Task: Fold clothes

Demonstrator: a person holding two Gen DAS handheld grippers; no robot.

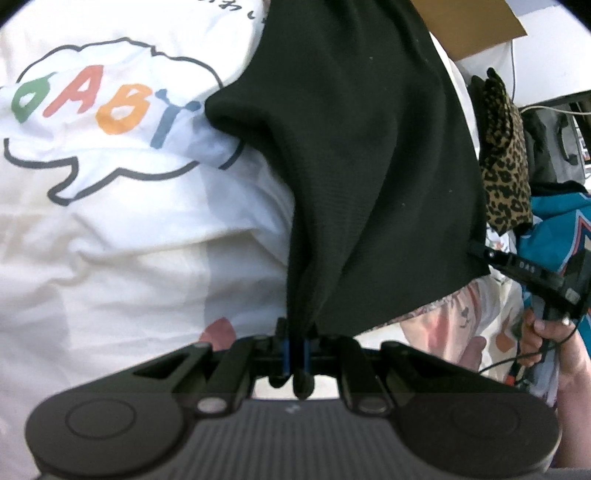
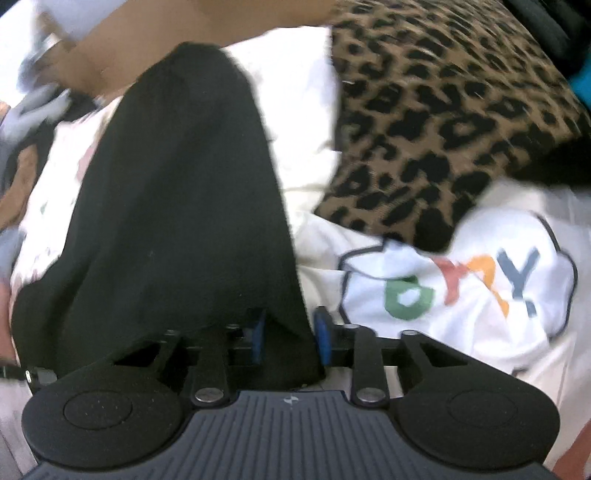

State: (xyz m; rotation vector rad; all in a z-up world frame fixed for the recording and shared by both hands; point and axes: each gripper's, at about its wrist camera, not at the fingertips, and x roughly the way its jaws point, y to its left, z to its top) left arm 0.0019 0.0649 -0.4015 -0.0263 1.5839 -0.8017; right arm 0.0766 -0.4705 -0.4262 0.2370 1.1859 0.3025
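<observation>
The white sheet point(image 1: 110, 229) carries a cloud outline with coloured letters, "ABY" legible. One black garment point(image 1: 369, 166) lies draped over it. The left claw point(image 1: 297, 349) is clenched on a gathered corner of this garment. The right claw point(image 2: 289, 332) has the garment's edge between its blue pads point(image 2: 322, 334); contact cannot be confirmed. One leopard-print item point(image 2: 436, 122) lies beside the garment, one teal garment point(image 1: 554, 229) beyond. A brown cardboard piece point(image 1: 469, 26) lies at the far end.
</observation>
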